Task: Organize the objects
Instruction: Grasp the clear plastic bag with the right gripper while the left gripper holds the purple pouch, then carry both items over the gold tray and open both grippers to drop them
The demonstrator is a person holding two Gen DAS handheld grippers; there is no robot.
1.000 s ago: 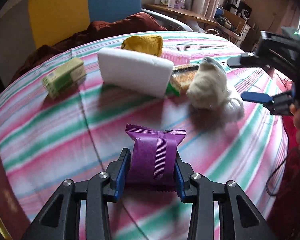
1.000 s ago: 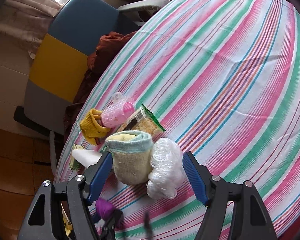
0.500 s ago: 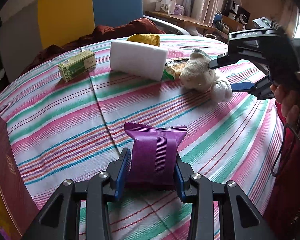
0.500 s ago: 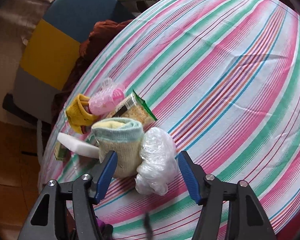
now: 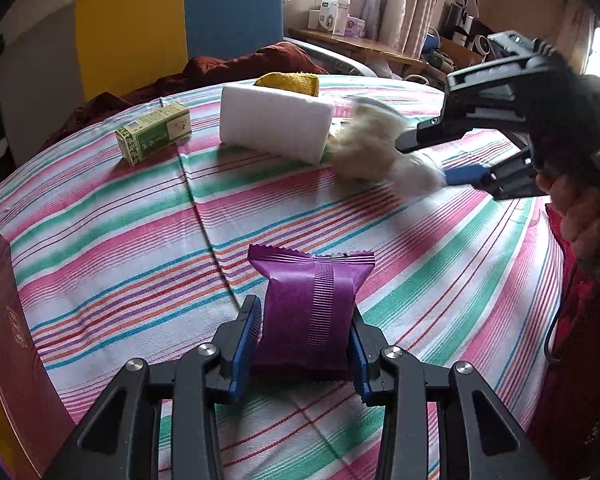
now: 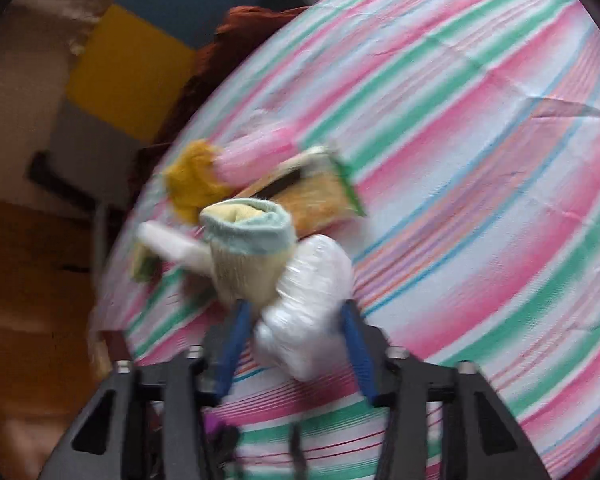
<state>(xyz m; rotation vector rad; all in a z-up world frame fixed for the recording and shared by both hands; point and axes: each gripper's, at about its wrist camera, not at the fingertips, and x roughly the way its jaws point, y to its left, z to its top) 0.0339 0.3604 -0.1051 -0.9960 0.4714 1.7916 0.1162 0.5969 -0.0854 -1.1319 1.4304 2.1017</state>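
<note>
Left wrist view: left gripper [image 5: 306, 344] clamped on purple packet [image 5: 310, 314], held above striped table [image 5: 112, 216]; white foam block [image 5: 276, 124] and green box [image 5: 154, 133] stand farther off. Right wrist view, blurred: right gripper [image 6: 294, 354] straddles the white plastic bundle [image 6: 306, 306] beside the rolled sock [image 6: 250, 254]; contact with the bundle cannot be told.
</note>
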